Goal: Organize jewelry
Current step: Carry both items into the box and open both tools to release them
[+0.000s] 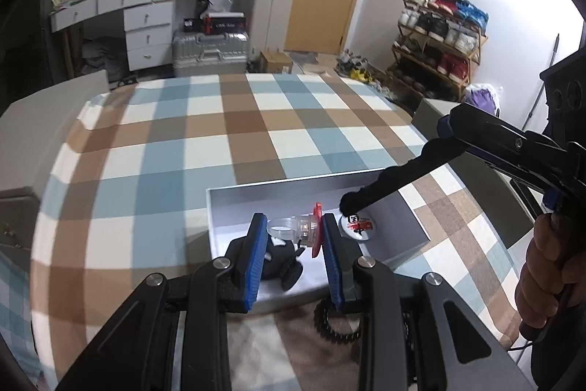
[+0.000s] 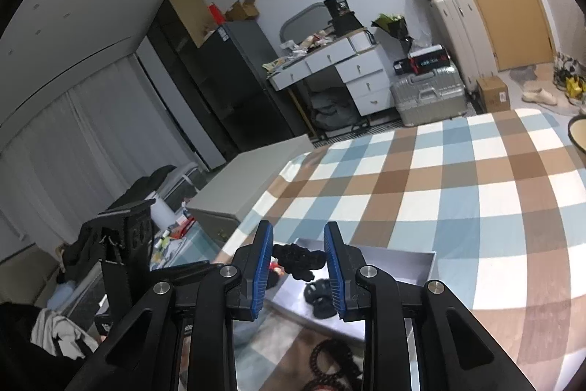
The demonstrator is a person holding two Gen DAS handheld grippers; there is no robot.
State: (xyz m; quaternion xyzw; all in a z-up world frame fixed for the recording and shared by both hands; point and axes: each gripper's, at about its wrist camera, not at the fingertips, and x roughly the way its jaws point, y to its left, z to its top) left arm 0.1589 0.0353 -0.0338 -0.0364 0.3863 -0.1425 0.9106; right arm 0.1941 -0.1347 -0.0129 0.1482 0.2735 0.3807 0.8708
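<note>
Two grippers over one shallow white box [image 1: 219,204] on the checkered table [image 1: 183,141]. My left gripper [image 1: 291,237] is clamped on a clear ring with a red top [image 1: 307,229], held above the box. My right gripper [image 2: 298,257] pinches a black bracelet [image 2: 298,259] that hangs down into it. Inside sit a round badge [image 1: 357,226] and dark pieces [image 2: 320,295]. Another black beaded bracelet [image 1: 337,325] lies outside, by the near wall.

Wrist views angled down, sharing tray [image 1: 384,207]
</note>
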